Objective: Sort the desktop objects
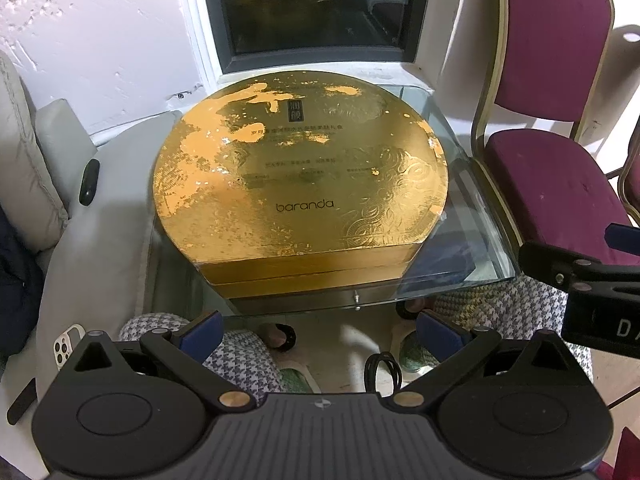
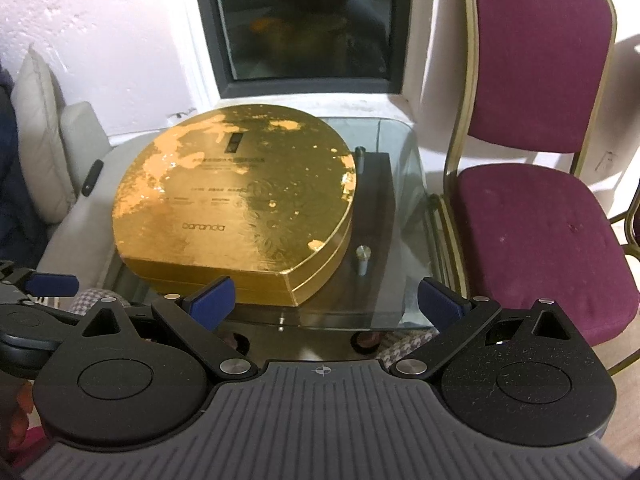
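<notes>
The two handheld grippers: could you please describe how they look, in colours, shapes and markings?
The left gripper and the right gripper look alike: a ribbed grey body with a small crosshair mark, two round black housings with silver pivot pins, black link arms, and blue pads on the fingers. In the left wrist view, the right gripper shows white letters on its black side.

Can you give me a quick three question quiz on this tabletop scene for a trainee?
1. True or false: the gold box is closed.
2. What does the box rest on: A wooden desk, B glass table, C chair seat?
3. Fill in: the left gripper and right gripper both have their jaws ____.

Key: 1 true; 2 B; 3 open, each holding nothing and short of the box.
</notes>
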`<state>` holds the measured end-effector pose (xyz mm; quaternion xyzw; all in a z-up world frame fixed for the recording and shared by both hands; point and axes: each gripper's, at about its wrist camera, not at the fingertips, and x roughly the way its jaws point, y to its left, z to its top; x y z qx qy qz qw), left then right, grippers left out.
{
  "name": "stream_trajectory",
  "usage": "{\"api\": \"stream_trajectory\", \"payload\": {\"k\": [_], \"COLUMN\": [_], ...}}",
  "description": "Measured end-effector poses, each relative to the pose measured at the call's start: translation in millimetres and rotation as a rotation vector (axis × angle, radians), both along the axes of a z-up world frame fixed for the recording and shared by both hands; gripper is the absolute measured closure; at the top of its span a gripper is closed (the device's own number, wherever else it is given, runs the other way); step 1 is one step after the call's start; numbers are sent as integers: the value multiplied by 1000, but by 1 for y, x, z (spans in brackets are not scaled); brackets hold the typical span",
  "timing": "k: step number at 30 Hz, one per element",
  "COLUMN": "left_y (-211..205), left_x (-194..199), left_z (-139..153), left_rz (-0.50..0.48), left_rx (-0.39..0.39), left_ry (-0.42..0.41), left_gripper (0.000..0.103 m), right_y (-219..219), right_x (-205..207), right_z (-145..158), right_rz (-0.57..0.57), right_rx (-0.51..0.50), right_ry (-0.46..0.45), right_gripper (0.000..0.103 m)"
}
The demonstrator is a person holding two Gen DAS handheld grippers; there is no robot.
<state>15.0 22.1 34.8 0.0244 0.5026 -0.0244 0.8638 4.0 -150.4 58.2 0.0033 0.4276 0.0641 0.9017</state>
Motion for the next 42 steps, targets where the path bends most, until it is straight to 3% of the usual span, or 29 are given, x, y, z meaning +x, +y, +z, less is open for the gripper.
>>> {"api": "stream_trajectory", "payload": {"k": [42], "left_y": [4], "left_x": [7], "left_z": [-3], "left_rz": [-1], "left_rx": [-9], "left_ry": [10], "left_gripper": [1], "right_y": [2], "right_x": [8], "right_z": [1], "right_rz": [11], "right_rx": [-21], "right_ry": [6], "right_gripper": [3]}}
